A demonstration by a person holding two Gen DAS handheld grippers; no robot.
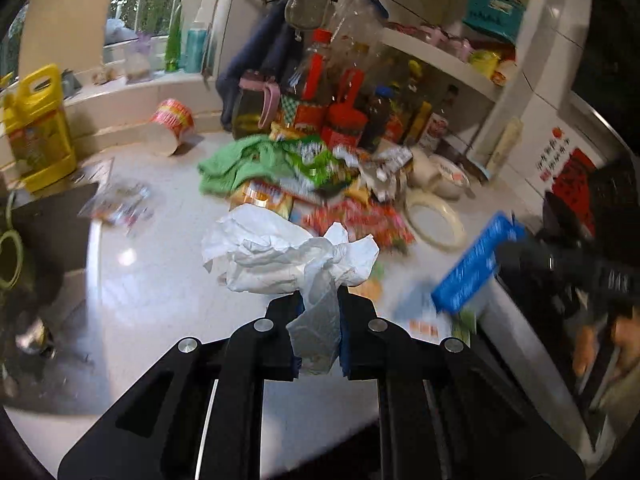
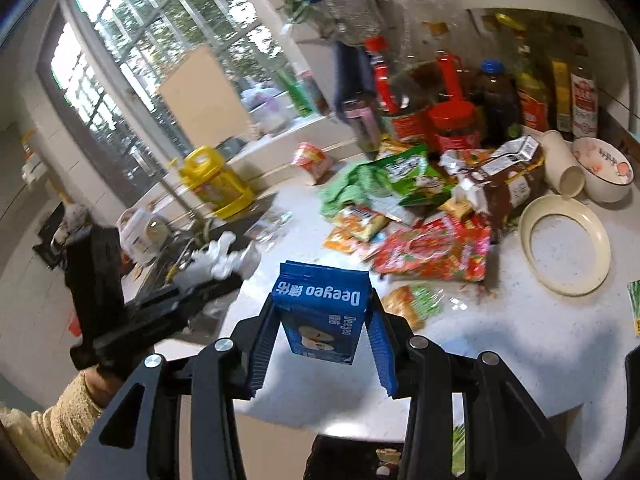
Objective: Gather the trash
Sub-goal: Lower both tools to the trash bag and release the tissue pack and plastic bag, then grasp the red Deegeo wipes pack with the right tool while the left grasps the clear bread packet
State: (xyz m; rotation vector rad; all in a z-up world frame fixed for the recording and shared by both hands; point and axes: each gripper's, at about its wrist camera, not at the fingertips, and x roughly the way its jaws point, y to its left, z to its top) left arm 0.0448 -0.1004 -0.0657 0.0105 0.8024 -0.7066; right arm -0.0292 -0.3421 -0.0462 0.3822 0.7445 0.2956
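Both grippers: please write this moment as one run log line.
left gripper: shut on crumpled tissue | right gripper: shut on blue carton | wrapper pile: on counter

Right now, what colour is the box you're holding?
Blue with white writing, the box, clearest in the right wrist view.

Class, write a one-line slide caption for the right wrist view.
Right tongs grip a blue Deeyeo packet above a countertop strewn with snack wrappers.
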